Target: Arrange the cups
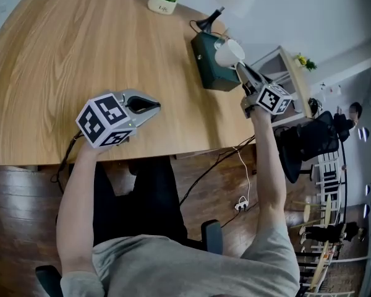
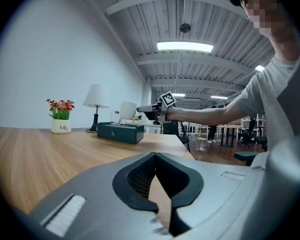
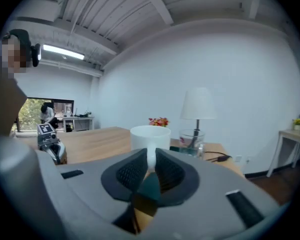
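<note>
Cup (image 3: pixel 150 136), white and upright with its mouth up, hangs in the air by its handle. The handle is pinched between the nearly closed jaws of the right gripper (image 1: pixel 238 67). The cup is above the dark green box (image 1: pixel 207 64) near the far right edge of the table (image 1: pixel 80 48). A clear glass (image 3: pixel 191 140) stands just beyond it, on or just behind the box, next to a lamp (image 3: pixel 198 104). The left gripper (image 1: pixel 149 106) sits low over the table's near edge, well apart, with its jaws drawn together on nothing. The step in hand looks like carrying the cup to its place. To do it well, the person should keep the handle grip firm and the cup level, since a thin handle may let the cup swing. The cup should pass clear of the box top, glass and lamp before it is lowered. Its base should come down flat, beside the glass but not touching it. The jaws should part only once the cup bears its own weight. Where the cup is meant to stand cannot be told.
</note>
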Action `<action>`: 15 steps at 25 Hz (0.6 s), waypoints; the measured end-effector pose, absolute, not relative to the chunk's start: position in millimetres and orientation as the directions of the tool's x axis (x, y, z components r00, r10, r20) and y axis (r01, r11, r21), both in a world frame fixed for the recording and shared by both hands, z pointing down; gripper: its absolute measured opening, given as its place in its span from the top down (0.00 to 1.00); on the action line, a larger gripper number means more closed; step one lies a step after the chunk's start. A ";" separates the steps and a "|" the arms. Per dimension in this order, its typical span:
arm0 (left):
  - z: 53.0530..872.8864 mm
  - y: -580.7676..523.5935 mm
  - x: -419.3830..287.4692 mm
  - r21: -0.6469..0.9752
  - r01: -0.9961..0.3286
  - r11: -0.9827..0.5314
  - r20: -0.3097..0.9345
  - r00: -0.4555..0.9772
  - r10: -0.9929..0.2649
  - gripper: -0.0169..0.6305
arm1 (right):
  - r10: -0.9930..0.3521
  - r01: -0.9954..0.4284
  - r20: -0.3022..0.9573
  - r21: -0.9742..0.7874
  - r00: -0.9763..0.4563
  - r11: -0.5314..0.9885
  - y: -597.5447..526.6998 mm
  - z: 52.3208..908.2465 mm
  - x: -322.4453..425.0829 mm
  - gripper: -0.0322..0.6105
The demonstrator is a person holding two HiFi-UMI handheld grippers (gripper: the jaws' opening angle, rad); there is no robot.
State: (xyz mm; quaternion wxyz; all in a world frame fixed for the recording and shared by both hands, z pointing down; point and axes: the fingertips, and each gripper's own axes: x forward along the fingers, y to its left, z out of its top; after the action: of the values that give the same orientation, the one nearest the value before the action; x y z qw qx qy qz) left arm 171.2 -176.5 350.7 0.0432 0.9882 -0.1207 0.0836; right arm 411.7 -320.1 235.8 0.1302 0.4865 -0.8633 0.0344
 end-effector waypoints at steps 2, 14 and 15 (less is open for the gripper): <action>350.9 -176.4 171.6 0.065 -0.246 -0.967 0.177 0.957 -0.231 0.96 | -0.848 -0.876 0.294 0.066 -0.441 0.478 -327.4 239.4 442.6 0.86; 349.5 -175.8 172.4 0.066 -0.243 -0.968 0.175 0.958 -0.229 0.96 | -0.846 -0.912 0.392 0.041 -0.361 0.407 -345.1 270.5 486.8 0.86; 349.4 -175.8 172.3 0.066 -0.243 -0.968 0.175 0.958 -0.228 0.96 | -0.846 -0.912 0.392 0.041 -0.362 0.409 -343.8 271.8 486.2 0.86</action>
State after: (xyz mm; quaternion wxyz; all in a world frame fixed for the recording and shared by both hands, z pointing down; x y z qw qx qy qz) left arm 172.3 -175.8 349.4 0.0435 0.9884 -0.1191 0.0835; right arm 486.2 -343.8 271.8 0.1789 0.5358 -0.8201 0.0920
